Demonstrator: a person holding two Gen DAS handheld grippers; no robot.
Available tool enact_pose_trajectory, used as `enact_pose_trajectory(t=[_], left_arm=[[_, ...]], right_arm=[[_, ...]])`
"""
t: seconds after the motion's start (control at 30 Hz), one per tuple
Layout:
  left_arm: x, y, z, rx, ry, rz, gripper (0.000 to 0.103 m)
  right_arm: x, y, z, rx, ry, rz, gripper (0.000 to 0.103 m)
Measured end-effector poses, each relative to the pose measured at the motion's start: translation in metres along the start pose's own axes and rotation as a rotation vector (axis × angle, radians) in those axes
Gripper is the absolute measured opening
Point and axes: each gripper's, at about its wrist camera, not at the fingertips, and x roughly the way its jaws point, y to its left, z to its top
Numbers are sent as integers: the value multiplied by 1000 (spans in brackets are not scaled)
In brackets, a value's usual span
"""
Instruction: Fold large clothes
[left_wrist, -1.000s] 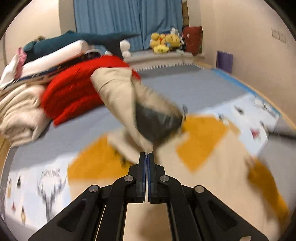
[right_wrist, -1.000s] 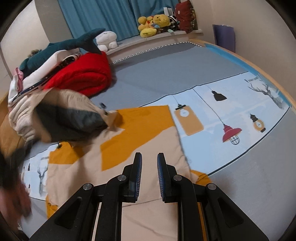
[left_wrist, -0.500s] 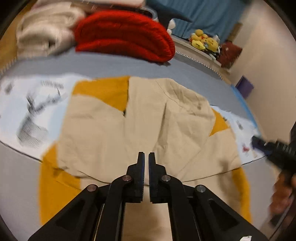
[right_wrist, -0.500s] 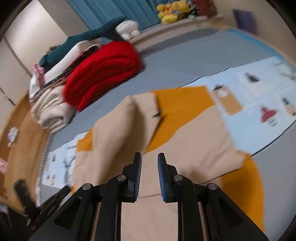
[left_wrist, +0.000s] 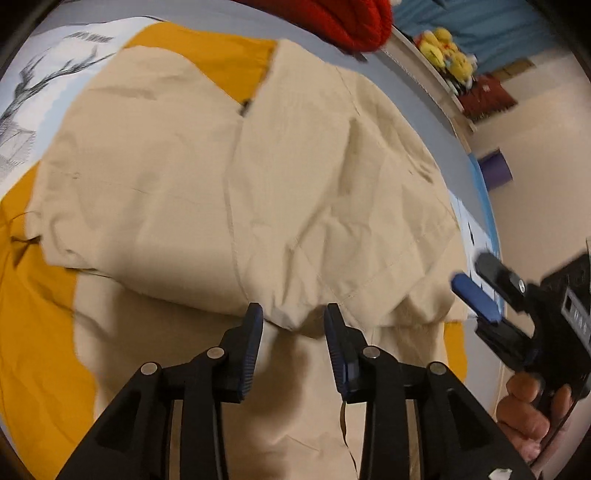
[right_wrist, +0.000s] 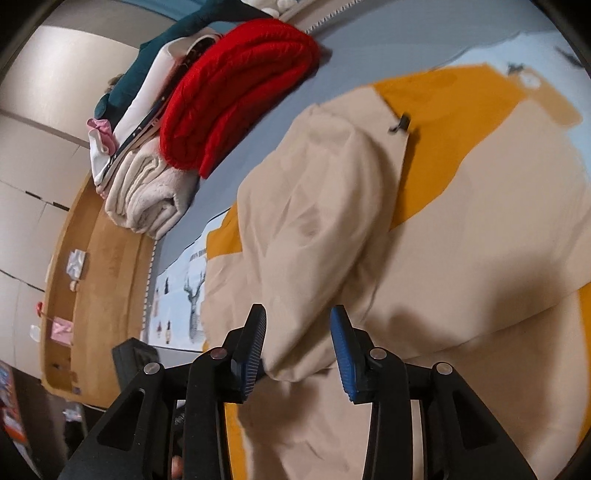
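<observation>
Now both claws stand apart over the beige-and-orange jacket (left_wrist: 258, 192): left gripper (left_wrist: 293, 321) and right gripper (right_wrist: 298, 325) each straddle its folded hem at 6 o'clock.

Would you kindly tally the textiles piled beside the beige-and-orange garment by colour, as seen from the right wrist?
Red: 1, knitted blanket
Cream: 1, rolled blanket
Teal: 1, plush shark
White: 1, folded item
Pink: 1, small cloth
Total: 5
</observation>
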Motion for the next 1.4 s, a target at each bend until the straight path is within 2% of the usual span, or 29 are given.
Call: enact_pose_trajectory(t=[0.13, 0.27, 0.33, 0.37, 0.4, 0.5, 0.6, 0.67, 0.73, 0.8, 0.87, 1.03, 1.07, 1.1, 1.13, 1.23, 1.3, 1.4], left_arm=[[12, -17, -8, 104, 63, 91, 34], [7, -13, -4, 70, 46, 74, 34], [-4, -7, 1, 36, 5, 45, 34], [-9, -5, 3, 26, -14, 40, 34], [-13, -3, 6, 19, -35, 41, 34], [-25, -2, 10, 19, -96, 40, 34], [-25, -3, 14, 30, -101, 55, 34], [-18, -1, 14, 20, -84, 74, 34], [-12, 2, 15, 3, -71, 78, 34], [-8, 2, 15, -1, -61, 81, 34], [-9, 3, 15, 4, -59, 83, 34], [-11, 3, 18, -1, -67, 79, 34], [-10, 1, 18, 1, -68, 79, 34], [-11, 0, 18, 6, -71, 79, 34], [-12, -2, 18, 16, -75, 80, 34], [-12, -11, 18, 56, -86, 78, 34], [-7, -13, 16, 73, -73, 75, 35], [15, -8, 9, 86, 13, 160, 35]], right_arm=[[18, -2, -1, 9, 32, 0, 38], [35, -11, -3, 23, 52, -42, 38], [34, -17, -3, 48, 30, -56, 25], [32, -16, -2, 47, 22, -54, 7], [28, -15, -1, 37, 9, -54, 2], [2, 1, 6, -19, -104, -38, 1], [-4, 7, 9, -72, -108, -81, 1], [6, -1, 10, -37, -59, -96, 4], [18, -16, 10, 38, -1, -86, 12], [24, -22, 7, 49, 12, -90, 40], [27, -20, 5, 36, 12, -89, 51], [39, -15, 6, 9, 27, -66, 52], [42, -14, 5, 2, 33, -64, 44], [42, -14, 4, 1, 29, -54, 13], [40, -12, 3, 1, 22, -42, 3], [17, -7, 3, 1, -63, 0, 2], [8, -11, 3, 28, -76, 15, 2], [29, -47, -3, 123, 34, -163, 2]])
